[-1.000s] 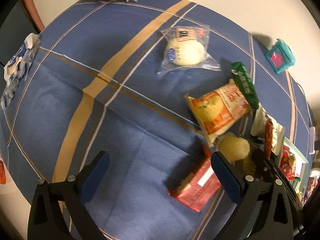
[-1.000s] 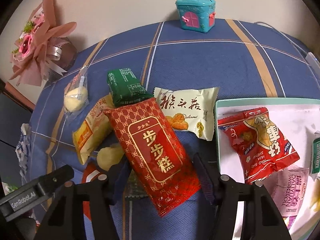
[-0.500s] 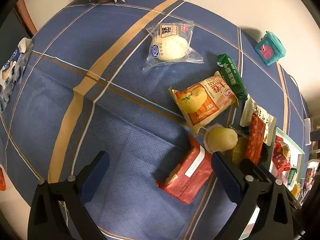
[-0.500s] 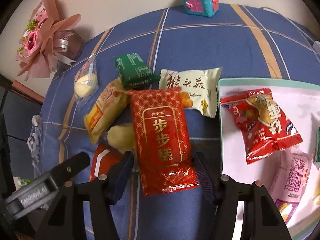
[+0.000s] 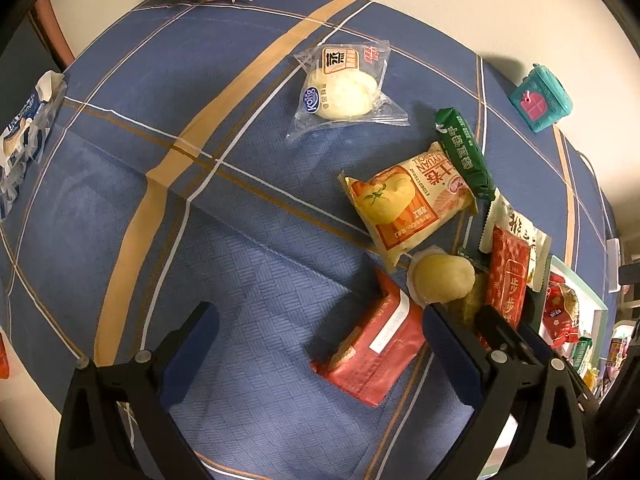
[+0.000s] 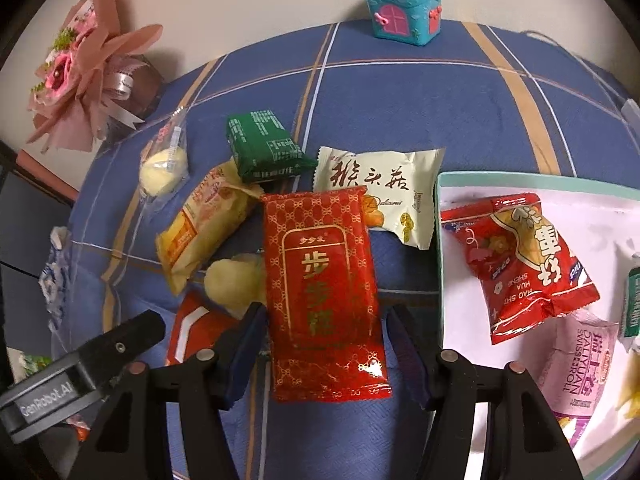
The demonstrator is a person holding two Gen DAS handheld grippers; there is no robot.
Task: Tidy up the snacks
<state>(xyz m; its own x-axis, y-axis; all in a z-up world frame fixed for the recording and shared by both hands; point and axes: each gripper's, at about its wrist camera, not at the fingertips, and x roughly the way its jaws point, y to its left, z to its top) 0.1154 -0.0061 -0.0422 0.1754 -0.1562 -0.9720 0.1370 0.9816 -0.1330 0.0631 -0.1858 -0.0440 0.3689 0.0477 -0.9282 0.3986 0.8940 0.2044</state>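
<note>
Several snacks (image 6: 322,292) on blue tablecloth (image 5: 224,288)

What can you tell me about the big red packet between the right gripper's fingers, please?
The red packet is a long, glossy foil pouch with a gold lattice pattern, a gold-framed panel of Chinese characters and crimped ends. It lies lengthwise between the right gripper's fingers; whether they touch it is unclear. Its far end overlaps the cream packet, and its left edge covers part of a pale bun. The tray sits to its right.
</note>
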